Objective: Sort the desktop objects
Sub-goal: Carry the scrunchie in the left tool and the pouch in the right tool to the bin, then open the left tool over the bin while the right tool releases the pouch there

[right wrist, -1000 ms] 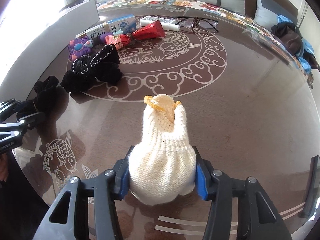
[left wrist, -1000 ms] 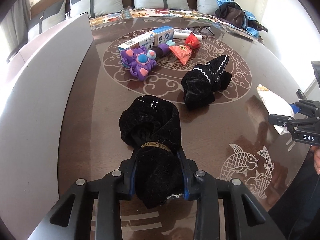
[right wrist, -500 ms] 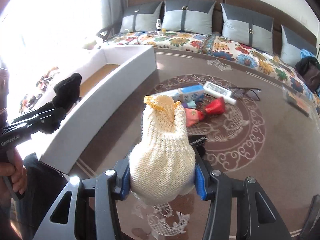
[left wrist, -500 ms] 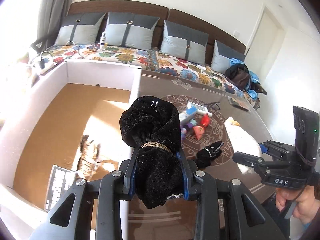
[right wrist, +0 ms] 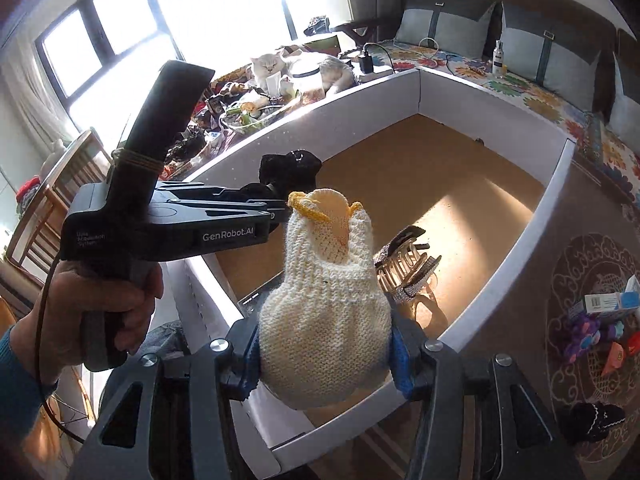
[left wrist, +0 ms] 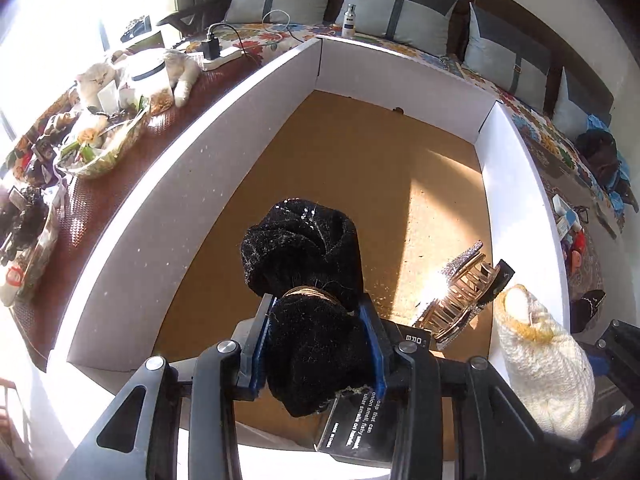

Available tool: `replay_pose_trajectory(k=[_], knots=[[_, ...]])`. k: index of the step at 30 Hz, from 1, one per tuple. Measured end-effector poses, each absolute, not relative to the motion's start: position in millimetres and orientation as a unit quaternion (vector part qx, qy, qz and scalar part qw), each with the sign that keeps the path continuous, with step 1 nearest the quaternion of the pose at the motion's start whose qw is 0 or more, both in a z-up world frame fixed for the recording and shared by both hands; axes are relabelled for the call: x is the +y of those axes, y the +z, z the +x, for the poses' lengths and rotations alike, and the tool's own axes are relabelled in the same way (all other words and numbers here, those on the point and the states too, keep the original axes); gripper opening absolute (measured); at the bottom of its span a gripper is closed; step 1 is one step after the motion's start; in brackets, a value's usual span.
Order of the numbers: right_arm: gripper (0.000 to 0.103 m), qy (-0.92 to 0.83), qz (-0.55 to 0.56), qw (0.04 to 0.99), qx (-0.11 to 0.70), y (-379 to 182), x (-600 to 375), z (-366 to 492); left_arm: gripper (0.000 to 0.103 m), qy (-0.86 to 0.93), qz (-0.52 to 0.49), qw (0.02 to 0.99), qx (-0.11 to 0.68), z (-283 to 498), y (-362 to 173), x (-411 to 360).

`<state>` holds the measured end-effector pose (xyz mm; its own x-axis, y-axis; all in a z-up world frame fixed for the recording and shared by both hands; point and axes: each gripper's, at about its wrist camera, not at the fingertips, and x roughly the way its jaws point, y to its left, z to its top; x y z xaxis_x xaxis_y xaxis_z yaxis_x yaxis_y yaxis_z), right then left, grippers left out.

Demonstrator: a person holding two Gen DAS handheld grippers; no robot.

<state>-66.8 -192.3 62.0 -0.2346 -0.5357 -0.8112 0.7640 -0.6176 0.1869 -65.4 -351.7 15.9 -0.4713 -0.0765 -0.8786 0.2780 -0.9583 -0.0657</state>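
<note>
My left gripper [left wrist: 316,344] is shut on a black fuzzy sock bundle [left wrist: 304,256] tied with a gold band, held above the brown floor of a white-walled box [left wrist: 160,184]. My right gripper [right wrist: 324,348] is shut on a cream knitted sock [right wrist: 324,296] with a yellow rim, held over the box's near corner, just right of the left gripper [right wrist: 276,196]. The cream sock also shows in the left wrist view [left wrist: 540,364]. A gold hair claw clip [left wrist: 460,292] and a black card [left wrist: 352,428] lie inside the box; the clip also shows in the right wrist view [right wrist: 404,268].
On the brown patterned table [right wrist: 520,320] right of the box lie a second black sock [right wrist: 592,420], a purple toy [right wrist: 584,336], a blue-white carton [right wrist: 612,300] and red packets [right wrist: 616,360]. A cat [left wrist: 136,72] and cluttered baskets [left wrist: 100,148] sit left of the box.
Both grippers have lifted their socks off the table and swung left over the white box. They now hang side by side above its near end.
</note>
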Motion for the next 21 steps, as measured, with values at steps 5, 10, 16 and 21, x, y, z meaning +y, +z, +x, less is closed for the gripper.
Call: replay_pose_trajectory(k=[5,10,16,21], knots=[[0.08,-0.773,0.46,0.416,0.134,43.9,-192.3,-64.9,0.073,-0.858,0.484,0.125,0.117,-55.9,20.2,-357.1],[0.084,-0.811,0.418,0.397,0.1,68.9,-149.5,-69.5,0.073,-0.872,0.457,0.12,0.124,-47.3,43.1,-341.3],[0.103,-0.887,0.331,0.312,0.081,89.9,-48.0,-65.7,0.074,-0.902,0.417,0.033,0.104,-33.1,87.5,-256.9],[0.103,-0.906,0.372,0.188,0.079,41.1,67.3,-69.1,0.095,-0.912,0.396,-0.07,0.078,-16.8,109.2,-149.1]])
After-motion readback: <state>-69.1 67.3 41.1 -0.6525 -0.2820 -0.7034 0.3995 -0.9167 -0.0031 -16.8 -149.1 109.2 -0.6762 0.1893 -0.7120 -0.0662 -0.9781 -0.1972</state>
